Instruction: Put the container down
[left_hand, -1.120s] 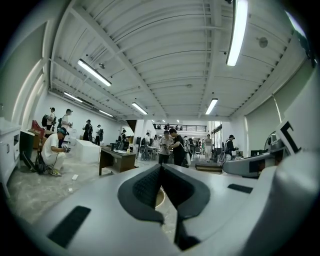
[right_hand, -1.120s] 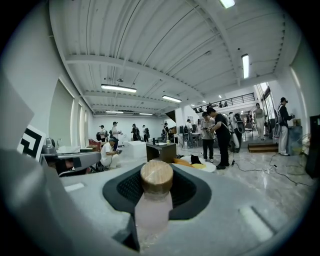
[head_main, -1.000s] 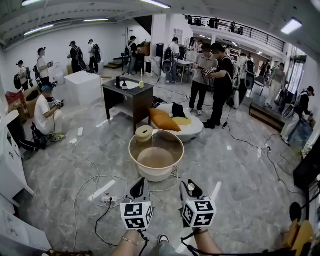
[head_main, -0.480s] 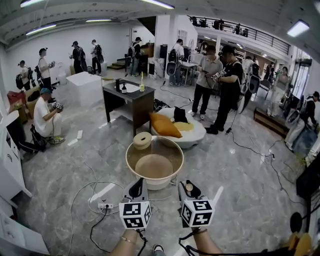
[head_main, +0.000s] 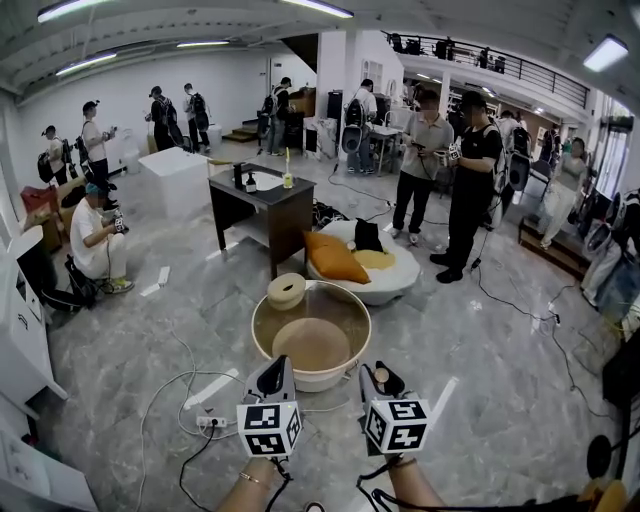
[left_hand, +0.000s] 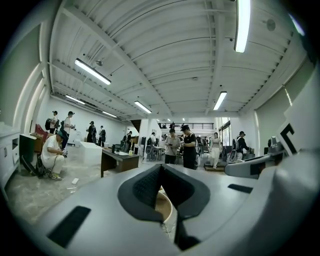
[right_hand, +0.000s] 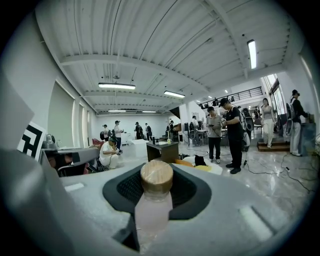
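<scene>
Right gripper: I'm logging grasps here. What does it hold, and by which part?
A small pale bottle with a wooden cap, pinched by its body just below the cap, between the right gripper's jaws.

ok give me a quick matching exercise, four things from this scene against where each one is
Things
1. basin
2. bottle
3. orange cushion
4. tape roll

Places
A. on the white round floor pad
B. rim clamped in the left hand-held gripper
C. at the basin's far rim
D. clamped in the right hand-held gripper

Pairs: 1-B, 2-D, 3-A, 4-C
</scene>
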